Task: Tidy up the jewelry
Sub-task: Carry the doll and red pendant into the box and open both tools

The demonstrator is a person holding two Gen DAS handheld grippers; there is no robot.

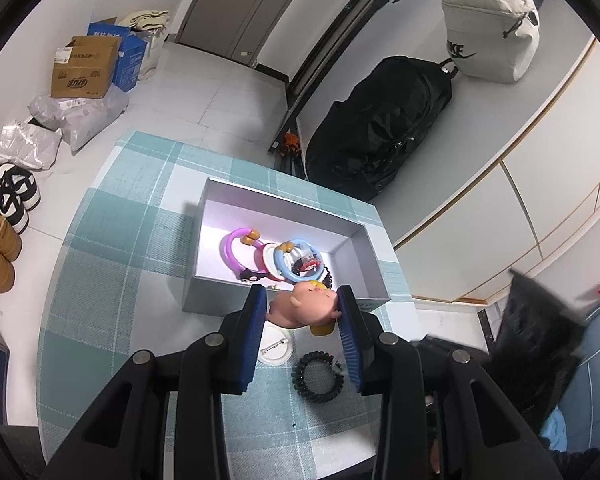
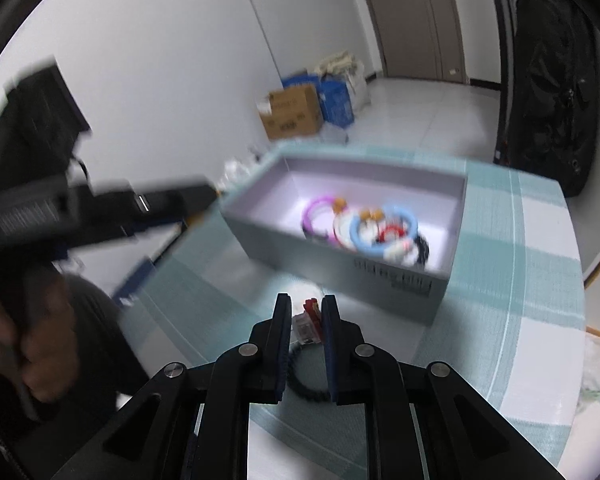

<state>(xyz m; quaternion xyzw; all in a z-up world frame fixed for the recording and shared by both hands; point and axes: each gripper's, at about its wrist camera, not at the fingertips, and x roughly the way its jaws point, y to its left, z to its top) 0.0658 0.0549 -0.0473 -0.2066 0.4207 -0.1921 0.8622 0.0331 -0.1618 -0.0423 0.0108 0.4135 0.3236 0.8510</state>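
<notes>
My left gripper (image 1: 303, 309) is shut on a pink pig figure (image 1: 306, 307) and holds it above the near wall of the grey box (image 1: 284, 208). The box holds a purple ring (image 1: 236, 254), a blue ring (image 1: 296, 260), a white ring and dark hair ties. A white pin badge (image 1: 276, 348) and a black coil hair tie (image 1: 318, 378) lie on the checked cloth below it. My right gripper (image 2: 306, 310) is shut on a small clear and red trinket (image 2: 308, 320) just above the cloth, near the box (image 2: 340, 268). The black coil hair tie (image 2: 300, 384) lies beneath it.
The teal checked cloth (image 1: 132, 248) covers a small table. Cardboard boxes (image 1: 84, 68), plastic bags and shoes (image 1: 8, 196) sit on the floor to the left. A black backpack (image 1: 376, 132) and a white bag (image 1: 488, 36) hang on the wall.
</notes>
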